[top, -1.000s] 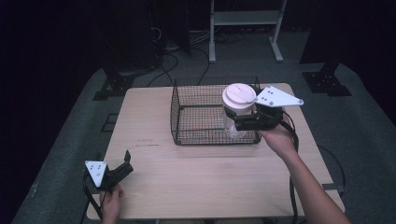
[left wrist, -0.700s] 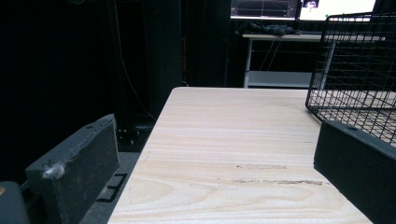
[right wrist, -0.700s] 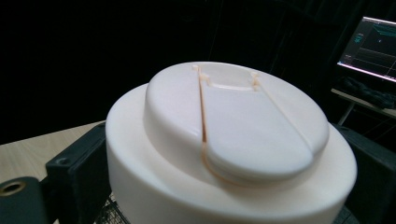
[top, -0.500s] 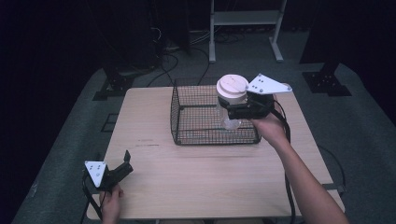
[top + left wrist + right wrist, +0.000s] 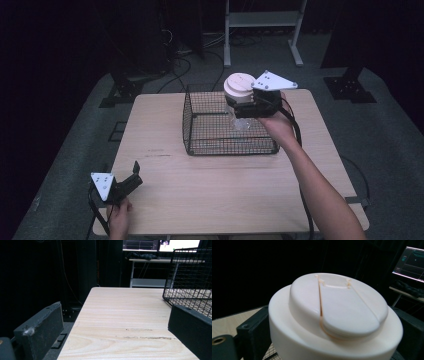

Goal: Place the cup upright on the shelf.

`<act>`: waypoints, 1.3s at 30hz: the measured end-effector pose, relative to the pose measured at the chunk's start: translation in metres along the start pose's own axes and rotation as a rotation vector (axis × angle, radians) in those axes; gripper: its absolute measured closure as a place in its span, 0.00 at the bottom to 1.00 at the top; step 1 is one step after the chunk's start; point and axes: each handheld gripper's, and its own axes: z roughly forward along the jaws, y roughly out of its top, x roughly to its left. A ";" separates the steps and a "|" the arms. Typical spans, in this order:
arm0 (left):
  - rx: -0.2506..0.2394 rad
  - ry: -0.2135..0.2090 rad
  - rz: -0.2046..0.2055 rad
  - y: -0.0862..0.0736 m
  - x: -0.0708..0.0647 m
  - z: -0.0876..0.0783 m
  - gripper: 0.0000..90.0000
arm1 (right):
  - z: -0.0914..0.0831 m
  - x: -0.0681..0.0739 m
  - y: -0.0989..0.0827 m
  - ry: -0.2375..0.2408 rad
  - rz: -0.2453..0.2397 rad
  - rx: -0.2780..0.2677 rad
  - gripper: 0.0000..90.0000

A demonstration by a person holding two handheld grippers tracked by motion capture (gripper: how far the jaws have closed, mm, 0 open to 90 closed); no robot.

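With our right claw (image 5: 243,106) clamped on the white-lidded jar (image 5: 239,95) above the wire basket (image 5: 227,131) below it, we should lower slowly, upright, clear of the mesh walls.

The lid (image 5: 337,315) looks like smooth, matt cream plastic on a clear jar (image 5: 239,116). Basket (image 5: 210,131): black wire mesh. Table (image 5: 210,185): pale, matt wood grain.

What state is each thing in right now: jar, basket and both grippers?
Jar: upright, cream lid shut, held above the basket's floor.
Wire basket: open-topped, standing on the table.
Right gripper: shut on the jar.
Left gripper: open, holding nothing, at the table's near left corner.
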 end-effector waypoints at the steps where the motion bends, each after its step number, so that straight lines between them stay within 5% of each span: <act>1: 0.000 0.000 0.000 0.000 0.000 0.000 0.00 | 0.000 0.000 0.000 0.000 0.000 0.000 0.05; 19: -0.005 -0.018 -0.004 0.000 0.001 -0.001 0.00 | 0.052 -0.004 -0.020 -0.015 0.021 0.043 0.05; 39: -0.012 -0.020 -0.001 0.000 0.000 -0.001 0.00 | 0.086 -0.008 -0.051 -0.016 0.045 0.083 0.05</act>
